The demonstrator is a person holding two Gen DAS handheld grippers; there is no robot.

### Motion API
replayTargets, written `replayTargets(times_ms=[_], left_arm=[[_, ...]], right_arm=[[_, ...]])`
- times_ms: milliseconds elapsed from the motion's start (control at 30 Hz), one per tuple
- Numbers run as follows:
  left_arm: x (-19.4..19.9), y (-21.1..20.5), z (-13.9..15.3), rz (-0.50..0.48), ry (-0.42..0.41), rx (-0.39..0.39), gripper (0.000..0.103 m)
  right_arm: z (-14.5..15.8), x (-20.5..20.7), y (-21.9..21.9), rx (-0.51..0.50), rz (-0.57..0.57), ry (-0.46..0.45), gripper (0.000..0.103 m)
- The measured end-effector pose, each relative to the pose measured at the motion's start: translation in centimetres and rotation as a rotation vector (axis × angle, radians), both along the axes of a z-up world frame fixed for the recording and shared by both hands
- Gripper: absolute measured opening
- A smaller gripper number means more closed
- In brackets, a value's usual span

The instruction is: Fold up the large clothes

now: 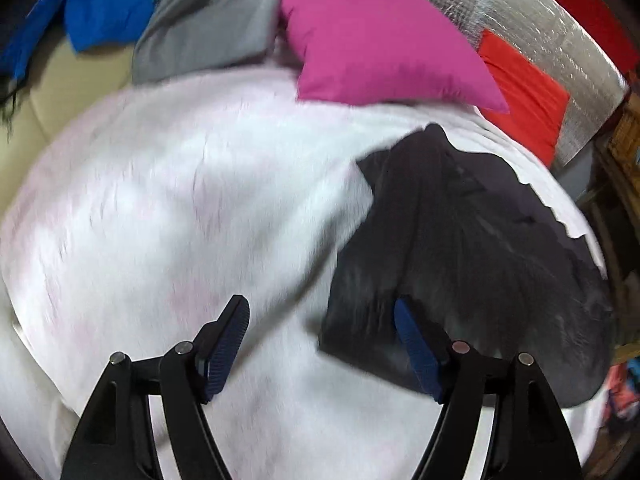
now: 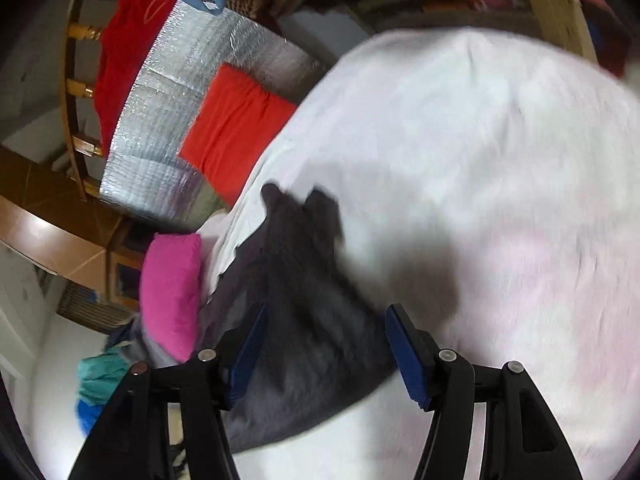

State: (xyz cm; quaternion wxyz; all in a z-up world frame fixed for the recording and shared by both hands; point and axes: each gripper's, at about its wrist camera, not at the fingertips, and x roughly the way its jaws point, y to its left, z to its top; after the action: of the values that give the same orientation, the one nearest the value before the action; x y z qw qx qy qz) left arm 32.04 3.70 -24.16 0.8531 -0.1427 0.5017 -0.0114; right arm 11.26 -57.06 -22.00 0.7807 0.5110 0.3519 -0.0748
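White fluffy blanket [image 1: 200, 200] covers pretty much the whole work surface, soft and a bit pinkish in patches, and both views are smeared with motion blur.

Left gripper [image 1: 320, 350] has its blue ribbed pads spread well apart, nothing pinched between them, just bare blanket. The dark grey garment [image 1: 460, 264] lies flat on the blanket from about 1 to 4 o'clock of it, and its near edge runs behind the right-hand pad. Can't tell if that pad touches the cloth.

Right gripper [image 2: 326, 354] is also spread wide. The same dark garment [image 2: 304, 320] sits in the gap between the pads and stretches away toward 11 o'clock; the pads don't look to be pressing on it.

Further out: a magenta pillow [image 1: 380, 40] at 12 o'clock in the left view, plump and smooth, with a grey cloth [image 1: 208, 28] and a blue one [image 1: 104, 12] at 10 to 11. A red-orange cushion [image 2: 236, 128] leans on a crinkly silver foil sheet [image 2: 168, 120], and there's wooden furniture [image 2: 80, 60] behind it.
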Motion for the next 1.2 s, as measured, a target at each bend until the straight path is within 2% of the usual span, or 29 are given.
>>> replayTargets(times_ms=[67,267,400,500,567,600,633,667,733,833,900,933,1000,1067,1100,1133,1167,1200], left_arm=[[-0.5,0.5,-0.7,0.017,0.038,-0.065,0.076],[-0.3,0.0,-2.8,0.022,0.118,-0.237,0.078],[0.6,-0.2,-3.5,0.04,0.118,-0.313,0.08],[1.8,-0.3,-3.7,0.07,0.091,-0.354,0.08],[2.3,-0.7,-3.4,0.062,0.065,-0.341,0.069],[2.7,-1.1,-3.2,0.05,0.047,-0.33,0.057],[3.0,-1.5,-2.8,0.033,0.028,-0.316,0.05],[3.3,-1.9,-2.4,0.018,0.009,-0.297,0.046],[3.8,-2.3,-1.8,0.0,-0.02,-0.285,0.031],[4.3,-2.4,-0.6,-0.023,-0.068,-0.292,0.024],[4.8,-2.3,0.0,-0.025,-0.101,-0.275,0.024],[5.2,-2.3,0.0,-0.024,-0.102,-0.263,0.024],[5.6,-2.3,-1.2,-0.015,-0.046,-0.244,0.027],[4.8,-1.5,-2.0,0.017,0.001,-0.25,0.039],[4.4,-1.1,-1.9,0.035,0.011,-0.261,0.045],[4.1,-0.7,-1.8,0.045,0.02,-0.272,0.051],[3.8,-0.3,-1.5,0.048,0.032,-0.286,0.054],[3.4,0.0,-1.4,0.048,0.043,-0.291,0.061]], right_arm=[[-0.9,-0.3,1.3,0.045,0.023,0.02,0.074],[-4.0,1.7,3.8,0.11,0.054,0.117,0.074],[-5.8,3.2,3.8,0.133,-0.005,0.14,0.074],[-6.2,4.0,4.0,0.123,-0.027,0.11,0.075],[-6.1,4.2,4.4,0.09,-0.035,0.101,0.072],[-5.8,4.3,4.7,0.063,-0.033,0.097,0.067],[-5.3,4.6,5.1,0.024,-0.022,0.092,0.059],[-4.8,4.8,5.5,-0.014,-0.014,0.084,0.055],[-3.9,5.0,6.1,-0.062,0.0,0.057,0.05],[-2.8,4.8,6.8,-0.084,0.009,-0.008,0.045],[-2.2,4.6,7.0,-0.088,0.028,-0.047,0.045],[-2.4,4.6,6.9,-0.096,0.033,-0.032,0.045],[-4.7,5.0,6.4,-0.035,0.041,0.068,0.045],[-6.9,4.5,5.3,0.088,0.017,0.117,0.057],[-7.3,4.3,4.8,0.156,0.013,0.11,0.058],[-7.3,4.2,4.4,0.179,0.01,0.105,0.062],[-6.8,3.6,3.8,0.174,-0.01,0.093,0.066],[-6.4,3.1,3.4,0.159,-0.024,0.088,0.068]])
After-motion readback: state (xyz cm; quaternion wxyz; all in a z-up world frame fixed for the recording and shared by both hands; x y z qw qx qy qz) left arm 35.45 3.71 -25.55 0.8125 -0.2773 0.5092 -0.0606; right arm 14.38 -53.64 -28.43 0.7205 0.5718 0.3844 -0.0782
